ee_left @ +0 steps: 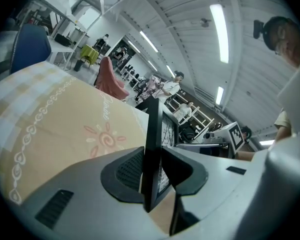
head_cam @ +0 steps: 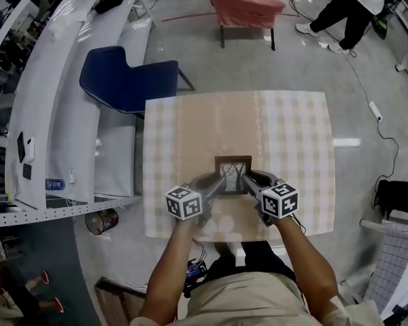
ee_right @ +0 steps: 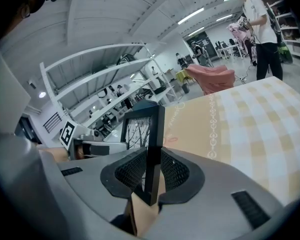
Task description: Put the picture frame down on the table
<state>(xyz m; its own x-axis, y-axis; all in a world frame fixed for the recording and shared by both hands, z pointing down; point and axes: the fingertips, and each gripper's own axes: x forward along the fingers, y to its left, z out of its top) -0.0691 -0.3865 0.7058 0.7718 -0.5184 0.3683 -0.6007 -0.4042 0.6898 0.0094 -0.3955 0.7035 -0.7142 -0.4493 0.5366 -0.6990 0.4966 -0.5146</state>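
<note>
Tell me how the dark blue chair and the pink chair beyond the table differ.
Colour: the dark blue moulded chair against the pink fabric-covered chair.
Place: the blue chair stands close by the far left corner of the checked-cloth table; the pink chair stands farther off, apart from it.
Surface: the blue chair looks smooth and hard, the pink chair soft and draped.
Both are unoccupied and stand on the grey floor.

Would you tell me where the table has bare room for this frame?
The table is bare beyond the picture frame, to the far edge by the blue chair, and on both sides. Only the near middle is crowded, with the left claw and right claw.
</note>
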